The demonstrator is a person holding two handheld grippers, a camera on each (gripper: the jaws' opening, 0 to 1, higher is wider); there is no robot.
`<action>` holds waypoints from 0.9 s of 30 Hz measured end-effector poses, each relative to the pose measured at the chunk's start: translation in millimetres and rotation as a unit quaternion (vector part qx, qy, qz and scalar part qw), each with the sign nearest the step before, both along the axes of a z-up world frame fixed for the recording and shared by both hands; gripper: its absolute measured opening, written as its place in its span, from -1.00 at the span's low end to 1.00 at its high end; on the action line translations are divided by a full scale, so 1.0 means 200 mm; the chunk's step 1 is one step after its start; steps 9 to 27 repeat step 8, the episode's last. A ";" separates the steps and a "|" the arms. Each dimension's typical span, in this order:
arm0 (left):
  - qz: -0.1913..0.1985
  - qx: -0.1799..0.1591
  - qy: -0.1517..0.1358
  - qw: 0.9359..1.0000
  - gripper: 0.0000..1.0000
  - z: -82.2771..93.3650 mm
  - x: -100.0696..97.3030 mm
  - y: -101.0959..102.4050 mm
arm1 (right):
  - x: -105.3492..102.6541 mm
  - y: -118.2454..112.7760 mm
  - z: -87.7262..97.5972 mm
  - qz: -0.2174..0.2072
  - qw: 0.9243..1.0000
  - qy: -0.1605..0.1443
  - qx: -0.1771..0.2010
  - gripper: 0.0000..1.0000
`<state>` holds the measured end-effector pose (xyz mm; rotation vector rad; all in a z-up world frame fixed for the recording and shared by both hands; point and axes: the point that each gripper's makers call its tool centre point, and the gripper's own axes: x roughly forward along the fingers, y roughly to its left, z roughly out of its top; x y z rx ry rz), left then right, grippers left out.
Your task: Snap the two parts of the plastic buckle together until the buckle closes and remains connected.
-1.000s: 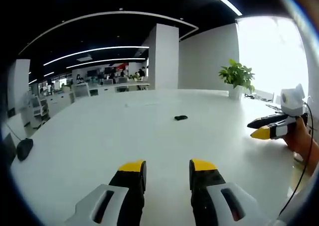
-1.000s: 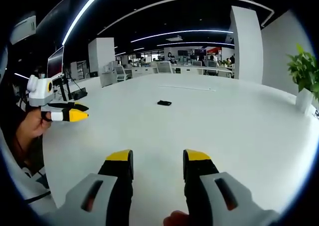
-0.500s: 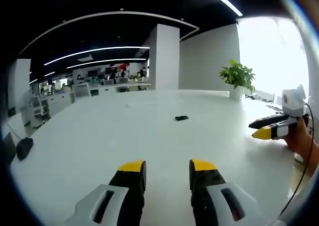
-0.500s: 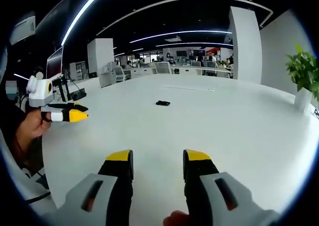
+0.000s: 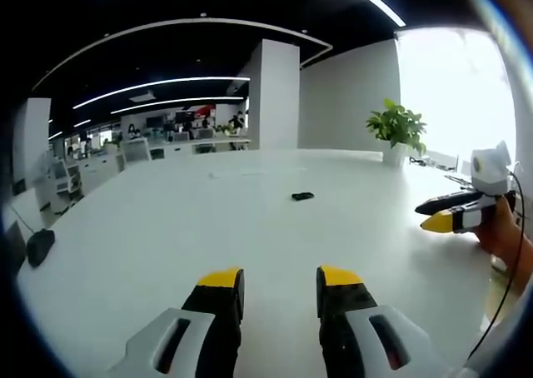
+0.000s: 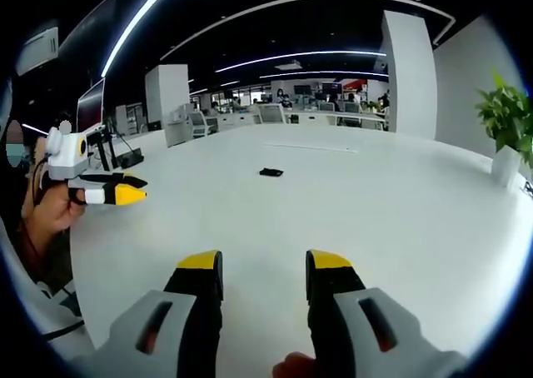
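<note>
My left gripper [image 5: 279,284] and right gripper [image 6: 264,269] both hang released over the white table [image 5: 166,228], jaws spread and holding nothing. The black buckle [image 5: 302,196] lies well ahead of both jaw pairs [image 6: 271,172], untouched.

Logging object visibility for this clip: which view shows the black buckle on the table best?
Neither is good, but the left gripper view is marginally better: the buckle lies as a small dark shape on the white table, far beyond the open left gripper. The right gripper view shows it equally small and distant. Its two parts cannot be told apart.
</note>
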<state>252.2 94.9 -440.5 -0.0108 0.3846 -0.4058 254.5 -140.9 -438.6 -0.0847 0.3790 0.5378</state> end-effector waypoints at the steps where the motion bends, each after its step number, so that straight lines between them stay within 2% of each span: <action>1: 0.000 0.000 0.001 1.000 -0.31 0.00 0.00 0.00 | 0.00 0.00 0.00 0.001 1.000 0.000 0.000 -0.20; 27: 0.002 0.000 0.001 1.000 -0.31 0.00 0.00 0.00 | 0.01 0.02 0.00 0.007 1.000 0.000 -0.002 -0.20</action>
